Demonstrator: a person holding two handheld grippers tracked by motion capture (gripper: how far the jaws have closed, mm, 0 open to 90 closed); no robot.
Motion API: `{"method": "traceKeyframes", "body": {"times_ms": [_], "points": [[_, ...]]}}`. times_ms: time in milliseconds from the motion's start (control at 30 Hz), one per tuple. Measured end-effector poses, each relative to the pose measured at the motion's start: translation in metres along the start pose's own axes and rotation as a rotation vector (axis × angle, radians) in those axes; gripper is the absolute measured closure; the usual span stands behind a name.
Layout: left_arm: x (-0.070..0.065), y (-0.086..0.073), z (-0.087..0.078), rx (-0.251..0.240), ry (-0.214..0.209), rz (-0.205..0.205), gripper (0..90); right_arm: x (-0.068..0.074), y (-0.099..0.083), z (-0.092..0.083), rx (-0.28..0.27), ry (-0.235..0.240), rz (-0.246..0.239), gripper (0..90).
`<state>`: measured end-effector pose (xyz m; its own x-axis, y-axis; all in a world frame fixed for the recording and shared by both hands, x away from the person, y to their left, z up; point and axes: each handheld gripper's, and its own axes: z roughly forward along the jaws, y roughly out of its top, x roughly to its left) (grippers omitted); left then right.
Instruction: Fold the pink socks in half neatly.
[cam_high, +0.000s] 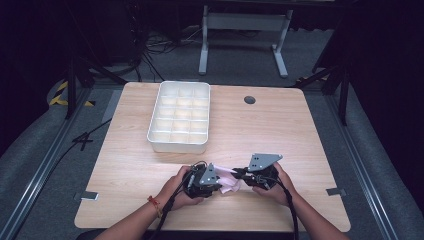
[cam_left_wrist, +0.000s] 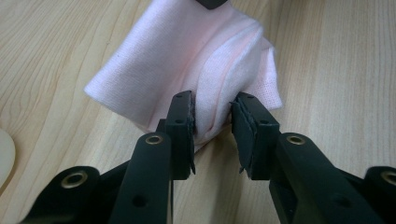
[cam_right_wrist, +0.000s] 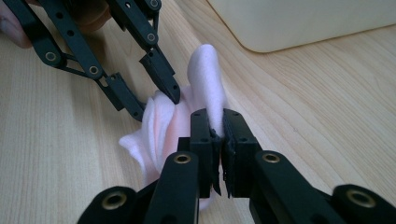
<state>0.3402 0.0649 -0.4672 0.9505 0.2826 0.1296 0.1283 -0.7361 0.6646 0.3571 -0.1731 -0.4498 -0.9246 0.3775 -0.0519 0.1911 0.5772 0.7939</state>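
Your left gripper (cam_left_wrist: 212, 119) is clamped on a thick fold of the pink cloth (cam_left_wrist: 187, 60), which lies bunched on the surface (cam_high: 280, 130) between both grippers. Your right gripper (cam_right_wrist: 218, 135) pinches a raised edge of it, directly opposite the left.

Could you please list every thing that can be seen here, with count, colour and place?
cloth: 1, pale pink, folded, on the table near its front edge, between both grippers
compartment tray: 1, white, many cells, on the table behind the cloth
table: 1, light wood, with a dark round hole near its far edge
table frame: 1, white, on the grey floor behind
left hand-held gripper: 1, black, jaws around a cloth fold
right hand-held gripper: 1, black, shut on a cloth edge
hands: 2, holding the grippers
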Motion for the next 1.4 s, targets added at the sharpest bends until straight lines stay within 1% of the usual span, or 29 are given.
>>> {"method": "traceKeyframes", "body": {"times_ms": [67, 233, 267, 333, 433, 500, 533, 567, 633, 667, 700, 733, 767, 800, 833, 867, 900, 967, 1000, 1033, 1067, 1100, 1133, 1167, 1200, 1267, 1300, 1367, 1400], "points": [[0.0, 0.0, 0.0, -0.003, -0.002, 0.008, 68.8, 0.0, 0.0, 0.001, 0.003, -0.001, -0.002, 84.2], [-0.001, 0.0, 0.0, -0.004, 0.006, -0.006, 68.6, 0.001, 0.0, 0.0, 0.004, -0.004, -0.007, 84.2], [-0.002, 0.0, 0.0, -0.002, 0.004, -0.009, 68.5, 0.003, 0.0, -0.001, 0.004, 0.007, -0.019, 84.2], [-0.002, 0.0, 0.0, -0.002, 0.006, -0.01, 68.5, 0.004, 0.0, -0.002, 0.003, 0.013, -0.023, 84.2], [-0.002, 0.0, 0.0, 0.002, 0.009, -0.004, 68.5, 0.006, -0.001, -0.003, 0.007, 0.043, -0.053, 84.1], [-0.002, 0.0, -0.001, 0.002, 0.011, 0.002, 67.6, 0.007, -0.001, -0.003, 0.01, 0.05, -0.05, 84.1], [-0.002, -0.001, -0.003, 0.006, 0.025, -0.002, 67.6, 0.007, -0.002, -0.003, 0.011, 0.05, -0.055, 84.1], [-0.001, -0.001, -0.004, 0.012, 0.017, -0.003, 65.0, 0.007, -0.002, -0.003, 0.013, 0.049, -0.058, 84.1], [0.001, -0.003, -0.008, 0.026, 0.029, -0.006, 60.3, 0.007, -0.003, -0.003, 0.01, 0.046, -0.06, 84.1], [0.003, -0.005, -0.01, 0.021, 0.038, -0.014, 58.3, 0.008, -0.003, -0.003, 0.012, 0.039, -0.061, 84.1], [0.004, -0.007, -0.012, 0.015, 0.025, -0.025, 55.5, 0.008, -0.004, -0.003, 0.015, 0.034, -0.065, 84.1], [0.007, -0.011, -0.017, -0.015, -0.01, -0.048, 49.0, 0.008, -0.004, -0.004, 0.011, 0.026, -0.067, 84.2], [0.007, -0.011, -0.017, -0.015, -0.01, -0.048, 48.2, 0.008, -0.004, -0.004, 0.011, 0.026, -0.067, 84.2], [0.007, -0.009, -0.022, -0.027, 0.017, -0.016, 45.2, 0.01, -0.004, -0.005, 0.01, 0.017, -0.067, 84.2], [0.007, -0.009, -0.022, -0.027, 0.017, -0.016, 43.9, 0.01, -0.004, -0.005, 0.01, 0.017, -0.067, 84.2], [0.007, -0.007, -0.026, -0.053, 0.008, -0.021, 43.9, 0.01, -0.004, -0.005, 0.011, 0.012, -0.073, 84.2], [0.009, -0.004, -0.03, -0.089, 0.02, -0.015, 43.2, 0.011, -0.003, -0.005, 0.012, 0.003, -0.082, 84.2], [0.012, 0.002, -0.031, -0.108, 0.028, -0.031, 40.8, 0.014, -0.001, -0.004, 0.017, -0.004, -0.101, 84.2], [0.015, 0.005, -0.029, -0.119, 0.008, -0.045, 41.1, 0.016, 0.0, -0.003, 0.022, 0.0, -0.108, 84.3], [0.015, 0.005, -0.029, -0.119, 0.008, -0.045, 41.4, 0.016, 0.0, -0.003, 0.022, 0.0, -0.108, 84.3], [0.016, 0.007, -0.026, -0.105, -0.004, -0.029, 41.4, 0.017, 0.0, -0.002, 0.024, -0.002, -0.114, 84.2], [0.015, 0.008, -0.023, -0.094, -0.004, -0.018, 40.5, 0.018, 0.0, -0.002, 0.024, 0.0, -0.12, 84.3], [0.014, 0.009, -0.02, -0.07, 0.006, -0.006, 40.0, 0.018, 0.0, -0.001, 0.022, 0.001, -0.123, 84.2], [0.014, 0.008, -0.018, -0.058, 0.006, -0.015, 38.2, 0.019, 0.0, -0.001, 0.02, 0.009, -0.127, 84.3], [0.015, 0.008, -0.017, -0.053, 0.005, -0.014, 37.3, 0.019, 0.0, -0.002, 0.016, 0.009, -0.135, 84.3], [0.018, 0.007, -0.015, -0.05, 0.014, -0.025, 35.2, 0.021, 0.0, -0.002, 0.015, 0.016, -0.14, 84.2], [0.02, 0.005, -0.015, -0.048, -0.006, -0.035, 34.5, 0.021, -0.001, -0.003, 0.013, 0.019, -0.144, 84.2], [0.022, 0.003, -0.014, -0.046, -0.034, -0.053, 36.5, 0.02, -0.001, -0.003, 0.013, 0.017, -0.146, 84.3], [0.023, 0.002, -0.014, -0.033, -0.046, -0.051, 40.9, 0.02, -0.001, -0.003, 0.009, 0.02, -0.148, 84.2]]}}
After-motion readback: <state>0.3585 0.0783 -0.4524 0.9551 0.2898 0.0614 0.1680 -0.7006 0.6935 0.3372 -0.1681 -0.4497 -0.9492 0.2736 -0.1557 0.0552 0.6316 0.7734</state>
